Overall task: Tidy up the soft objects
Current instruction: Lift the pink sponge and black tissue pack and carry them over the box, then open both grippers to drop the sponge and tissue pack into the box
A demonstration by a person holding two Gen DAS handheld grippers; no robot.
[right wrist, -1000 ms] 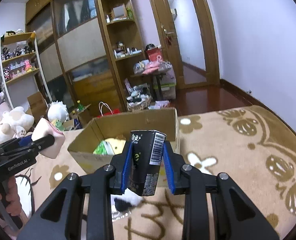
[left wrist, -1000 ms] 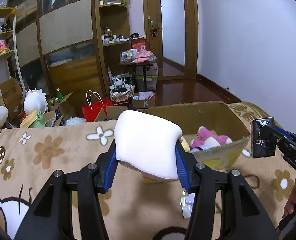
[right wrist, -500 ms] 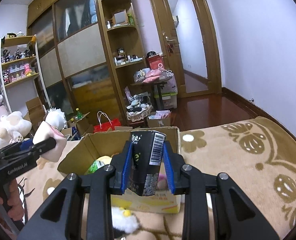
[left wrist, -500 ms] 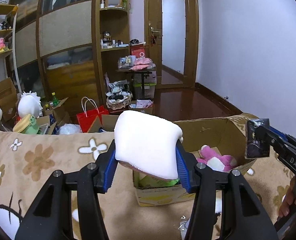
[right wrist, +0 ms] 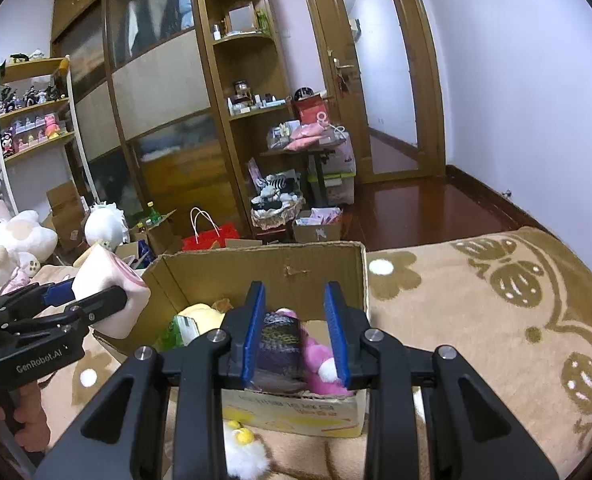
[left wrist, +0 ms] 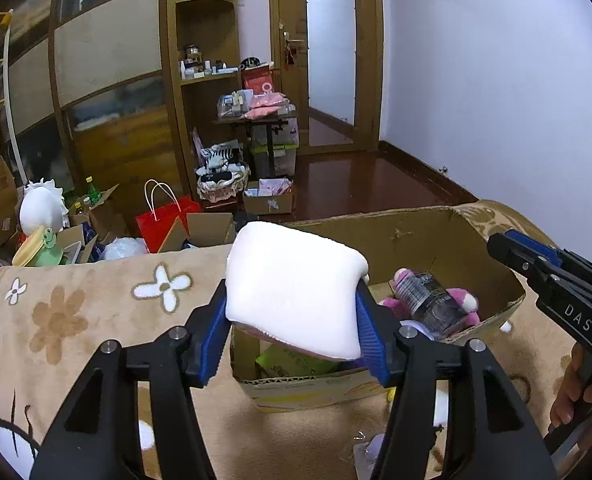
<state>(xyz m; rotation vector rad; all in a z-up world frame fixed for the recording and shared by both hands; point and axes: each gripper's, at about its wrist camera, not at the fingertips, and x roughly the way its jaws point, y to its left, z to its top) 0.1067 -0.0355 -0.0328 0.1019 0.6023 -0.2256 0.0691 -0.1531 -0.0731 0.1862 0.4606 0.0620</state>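
Note:
My left gripper holds a white soft block with a pink underside just above the near left corner of the cardboard box. Its jaws are opening, and the pads still touch the block's sides. From the right wrist view the block hangs at the box's left rim. My right gripper stands open over the box. A dark drink carton shows blurred below its pads. It lies in the box on a pink plush. The right gripper carries nothing at its tip.
The box sits on a beige flowered blanket. It also holds a yellow plush and a green packet. A white and yellow plush lies before the box. Boxes, a red bag and shelves crowd the floor beyond.
Both grippers moved forward over the box. The right gripper let go of the dark carton, which dropped into the box. The left jaws stand a little wider around the white block.

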